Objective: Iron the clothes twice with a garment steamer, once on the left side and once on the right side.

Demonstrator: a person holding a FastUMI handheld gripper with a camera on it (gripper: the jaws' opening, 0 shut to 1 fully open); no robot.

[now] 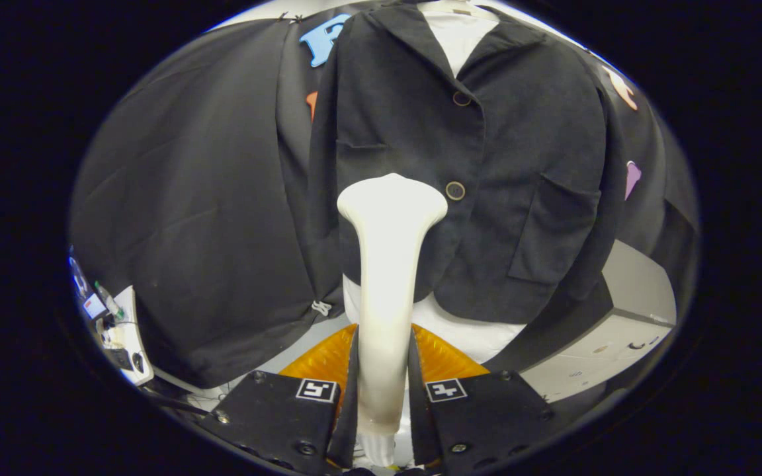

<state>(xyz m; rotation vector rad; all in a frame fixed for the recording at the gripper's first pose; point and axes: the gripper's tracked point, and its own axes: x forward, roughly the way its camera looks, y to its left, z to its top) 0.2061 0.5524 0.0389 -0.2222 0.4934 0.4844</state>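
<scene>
A black jacket (520,152) with two brown buttons hangs on a white mannequin torso (467,330) straight ahead of me. My gripper (384,370) is shut on the white garment steamer (387,264), both fingers pressing its handle. The steamer's wide flat head (392,198) points up and forward, against or just in front of the jacket's left front panel, beside the lower button (455,191). I cannot tell whether the head touches the cloth. A white shirt collar (459,33) shows at the jacket's neck.
An orange ribbed base (447,360) sits under the mannequin, just beyond my fingers. A grey-white cabinet (612,337) stands at the lower right. A white stand with small devices and cables (120,330) is at the lower left. Black cloth walls the booth behind.
</scene>
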